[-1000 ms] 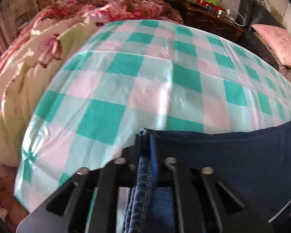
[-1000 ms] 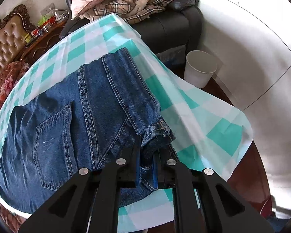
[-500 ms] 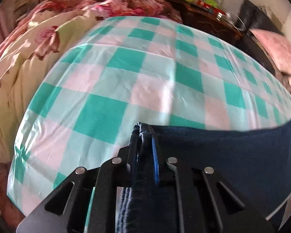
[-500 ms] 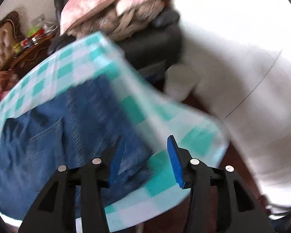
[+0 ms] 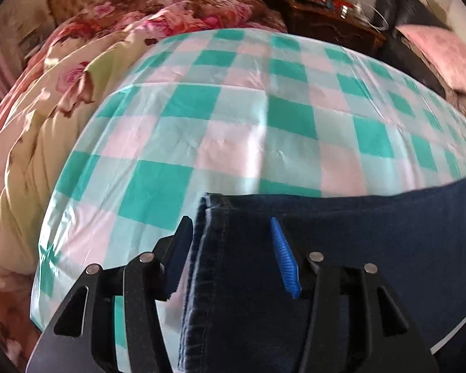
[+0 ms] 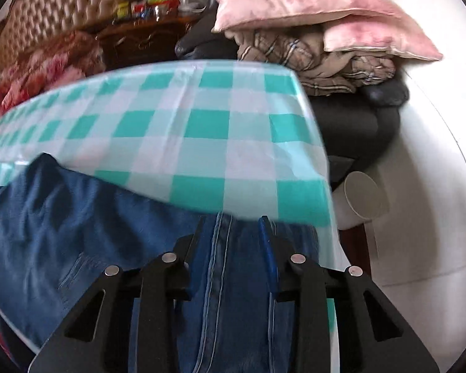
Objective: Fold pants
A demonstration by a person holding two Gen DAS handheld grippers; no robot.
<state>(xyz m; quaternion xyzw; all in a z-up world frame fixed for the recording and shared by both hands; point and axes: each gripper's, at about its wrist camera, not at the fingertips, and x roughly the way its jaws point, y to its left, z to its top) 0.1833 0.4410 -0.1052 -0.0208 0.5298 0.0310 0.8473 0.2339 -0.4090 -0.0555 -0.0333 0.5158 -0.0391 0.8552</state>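
Observation:
Blue denim pants (image 5: 372, 242) lie folded along the near edge of a table covered by a green, pink and white checked cloth (image 5: 233, 130). My left gripper (image 5: 230, 248) is open, its jaws standing on either side of the pants' folded left end without pinching it. In the right wrist view the pants (image 6: 93, 233) spread to the left, and my right gripper (image 6: 231, 239) is open over a seamed part of the denim near the cloth's (image 6: 202, 130) right edge.
A bed with a floral quilt (image 5: 46, 99) lies left of the table. A dark wooden nightstand (image 5: 326, 15) with small items stands behind. A black sofa with pink pillows (image 6: 310, 15) and a plaid blanket is at the right. A white bin (image 6: 363, 195) stands on the floor.
My left gripper was shut on the pants' folded end and has opened, letting it rest on the table. My right gripper opened half a second ago and has swung over the denim.

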